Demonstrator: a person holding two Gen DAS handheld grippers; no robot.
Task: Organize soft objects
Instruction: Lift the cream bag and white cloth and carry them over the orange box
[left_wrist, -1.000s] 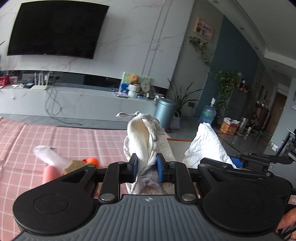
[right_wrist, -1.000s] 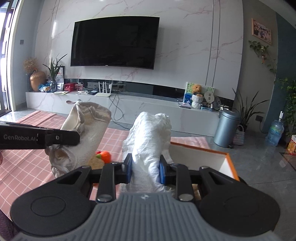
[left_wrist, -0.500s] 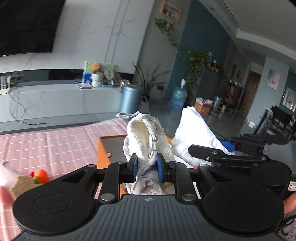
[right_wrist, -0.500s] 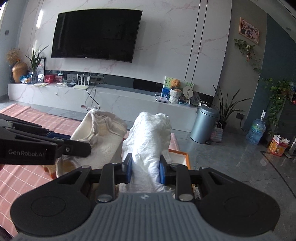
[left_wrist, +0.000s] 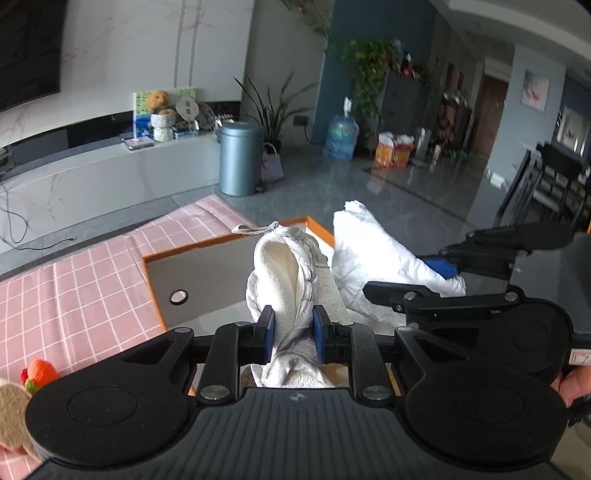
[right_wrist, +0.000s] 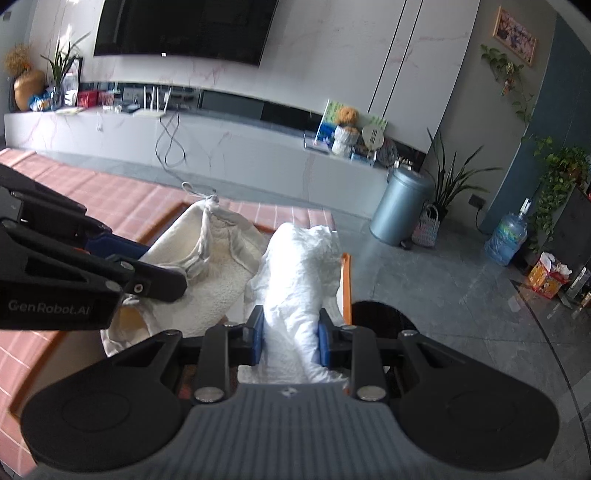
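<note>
Cream knit pouch (left_wrist: 284, 273) sat pinched in the left gripper (left_wrist: 293, 328), jaws narrow and squeezed on its lower bunched part, blue pads (left_wrist: 268, 330) biting into the fabric. It stood up out of the jaws, drawstring knot at the top, hanging over the grey floor of the orange-rimmed box (left_wrist: 207, 273). White crumpled cloth (right_wrist: 299, 280) was clamped the same way in the right gripper (right_wrist: 290, 341), jaws narrow on its lower section, upper part free and leaning over the box's far orange edge. The two bundles were just beside each other, possibly brushing; couldn't tell for sure.

Handling read: both looked light and fully soft, no stiffness, so they'd sag and fold on release rather than stand. Pinching a gathered fold, as both jaws did, seemed the right hold; a single layer would likely slip out. The drawstring loop was a snag risk on the pads when letting go. Nothing fragile.

Box sat on the pink checked tablecloth (left_wrist: 74, 288), with a round hole in its inner wall. Small orange knitted toy (left_wrist: 38, 373) and a tan felt piece (left_wrist: 13, 413) lay on the cloth left of the box, well apart from both grippers. A fingertip (left_wrist: 572, 384) of the person showed at the right edge.
</note>
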